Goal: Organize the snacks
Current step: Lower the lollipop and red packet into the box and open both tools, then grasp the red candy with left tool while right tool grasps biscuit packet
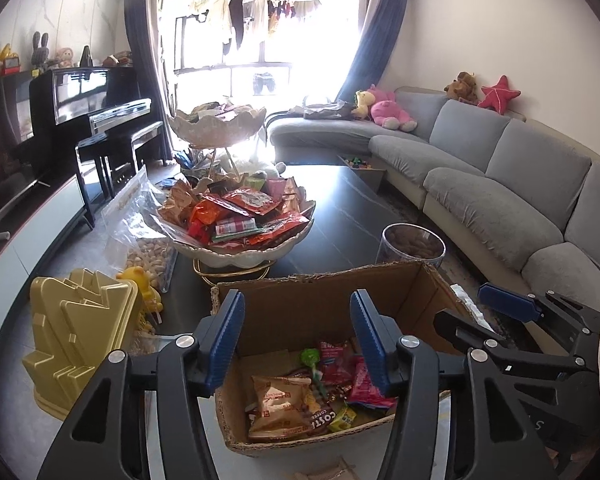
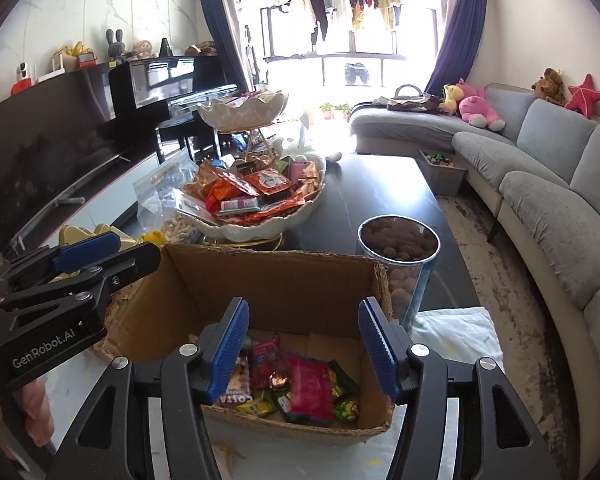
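An open cardboard box [image 1: 324, 300] [image 2: 260, 284] stands on the dark table just in front of me, with several snack packets [image 1: 312, 388] [image 2: 296, 388] on its bottom. Behind it a white two-tier bowl stand [image 1: 240, 254] [image 2: 252, 232] holds many more packets. My left gripper [image 1: 298, 344] is open and empty above the near part of the box; it also shows at the left of the right wrist view [image 2: 112, 252]. My right gripper [image 2: 304, 348] is open and empty above the box too, and shows at the right of the left wrist view [image 1: 484, 312].
A clear jar of brown nuts [image 1: 414, 246] [image 2: 400, 264] stands right of the box. A gold plastic tray [image 1: 76, 332], a yellow toy [image 1: 144, 288] and a bag of nuts [image 1: 144, 232] lie to the left. A grey sofa [image 1: 520, 184] runs along the right; a piano [image 1: 92, 116] stands at the left.
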The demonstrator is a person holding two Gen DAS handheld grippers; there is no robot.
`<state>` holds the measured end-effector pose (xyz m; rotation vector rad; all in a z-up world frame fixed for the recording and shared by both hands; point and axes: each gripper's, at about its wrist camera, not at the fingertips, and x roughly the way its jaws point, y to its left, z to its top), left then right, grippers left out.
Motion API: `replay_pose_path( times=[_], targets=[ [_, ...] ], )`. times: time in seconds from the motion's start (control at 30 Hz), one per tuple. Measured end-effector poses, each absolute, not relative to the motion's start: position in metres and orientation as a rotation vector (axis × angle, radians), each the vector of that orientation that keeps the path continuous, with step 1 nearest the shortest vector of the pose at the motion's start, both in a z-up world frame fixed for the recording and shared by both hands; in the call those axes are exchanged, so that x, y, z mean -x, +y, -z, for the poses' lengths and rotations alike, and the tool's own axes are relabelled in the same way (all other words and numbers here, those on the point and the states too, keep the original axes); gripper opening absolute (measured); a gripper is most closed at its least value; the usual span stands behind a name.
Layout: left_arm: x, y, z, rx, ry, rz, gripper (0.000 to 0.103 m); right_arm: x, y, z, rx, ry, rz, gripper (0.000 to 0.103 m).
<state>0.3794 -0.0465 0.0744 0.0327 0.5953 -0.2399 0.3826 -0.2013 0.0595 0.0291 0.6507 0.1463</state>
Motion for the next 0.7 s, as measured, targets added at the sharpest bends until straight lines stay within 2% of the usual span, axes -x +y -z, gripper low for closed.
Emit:
replay_pose_path(
  times=[0.7],
  targets=[
    [-0.292,-0.023,-0.067,-0.051,0.562,0.259,0.061,-0.31,-0.183,-0.056,-0.013,0.629,-0.189,0.058]
  ],
)
